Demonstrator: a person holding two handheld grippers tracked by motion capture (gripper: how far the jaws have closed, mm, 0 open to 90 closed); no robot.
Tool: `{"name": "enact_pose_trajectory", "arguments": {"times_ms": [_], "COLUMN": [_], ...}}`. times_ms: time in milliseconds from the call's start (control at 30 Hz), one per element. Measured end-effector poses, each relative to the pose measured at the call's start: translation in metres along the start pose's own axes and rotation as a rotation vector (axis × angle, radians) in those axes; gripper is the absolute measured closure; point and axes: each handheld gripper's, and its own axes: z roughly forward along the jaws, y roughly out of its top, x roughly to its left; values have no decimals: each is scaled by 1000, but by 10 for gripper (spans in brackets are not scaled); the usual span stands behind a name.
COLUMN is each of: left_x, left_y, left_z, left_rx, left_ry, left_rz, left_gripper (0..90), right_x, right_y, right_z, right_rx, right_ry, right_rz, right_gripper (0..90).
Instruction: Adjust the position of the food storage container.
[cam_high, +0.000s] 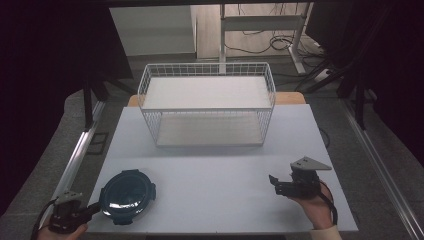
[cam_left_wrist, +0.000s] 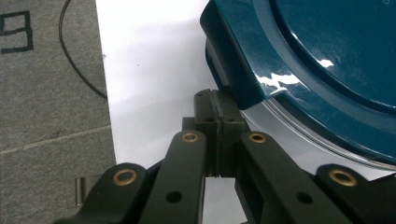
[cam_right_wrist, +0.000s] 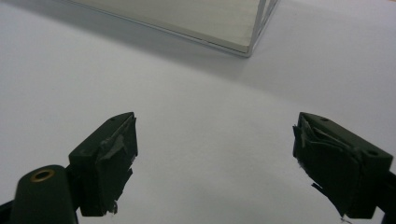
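1. High view: the white table (cam_high: 215, 165) carries a white wire basket (cam_high: 207, 102) at the back centre, two tiers, both bare. Front left, a round teal container (cam_high: 127, 196) w/ a lid and side latches sits near the table's front edge. The left gripper (cam_high: 95, 207) comes in from the bottom-left corner, tips right at the container's left rim. The right gripper (cam_high: 274, 182) is held in a hand (cam_high: 317, 210) front right, well apart from the container, jaws pointing left across bare table, grey three-cornered plate on top.

2. Left gripper view: the left gripper (cam_left_wrist: 218, 114) has its jaws pressed flat together – closed, no gap between the pads. Tips sit at the edge of the teal container (cam_left_wrist: 327, 60), beside a latch; they prob. touch it, but the contact spot is hidden, so whether anything thin is pinched I cannot tell. Grey floor and a black cable (cam_left_wrist: 77, 60) lie off the table's edge.

3. Right gripper view: the right gripper (cam_right_wrist: 215, 154) stands wide open – nothing between the pads, only white tabletop. The wire basket's lower corner (cam_right_wrist: 243, 44) is ahead, well apart.
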Motion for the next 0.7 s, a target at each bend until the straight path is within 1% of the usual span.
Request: {"name": "enact_pose_trajectory", "arguments": {"times_ms": [67, 133, 167, 200, 267, 300, 333, 367, 400, 467, 500, 533, 600, 667, 700], "left_x": [-4, -6, -10, -10, -17, -20, -20, -26, -26, -32, -36, -36, -43, -45, -49], "left_y": [2, 3, 5, 5, 9, 11, 11, 15, 15, 20, 23, 23, 30, 32, 37], "left_z": [1, 2, 4, 4, 8, 9, 9, 11, 11, 15, 18, 18, 23, 25, 29], "left_rx": [5, 7, 9, 9, 11, 14, 14, 20, 20, 27, 31, 31, 36, 38, 38], "left_ry": [-16, -21, -34, -34, -65, -73, -73, -79, -79, -82, -91, -91, -110, -114, -116], "left_rz": [7, 10, 14, 14, 26, 34, 34, 50, 50, 65, 75, 75, 91, 97, 104], "left_gripper": [900, 900, 900, 900, 900, 900, 900, 900, 900, 900, 900, 900, 900, 900, 900], "right_x": [0, 0, 0, 0, 1, 1, 1, 1, 1, 0, -1, -1, -1, -1, -1], "right_y": [0, 0, 0, 0, 0, 0, 0, 0, 0, 0, 0, 0, 0, 0, 0], "right_z": [1, 1, 1, 1, 1, 1, 1, 1, 1, 1, 2, 2, 2, 2, 2], "right_rx": [4, 4, 4, 4, 5, 5, 5, 5, 5, 7, 7, 7, 8, 8, 10], "right_ry": [0, 0, -1, -1, 0, 0, 0, 1, 1, 1, 0, 0, 1, 1, 2], "right_rz": [-2, -1, 0, 0, 1, 1, 1, 1, 1, 2, 5, 5, 7, 7, 6], "right_gripper": [135, 135, 135, 135, 135, 135, 135, 135, 135, 135, 135, 135, 135, 135, 135]}}
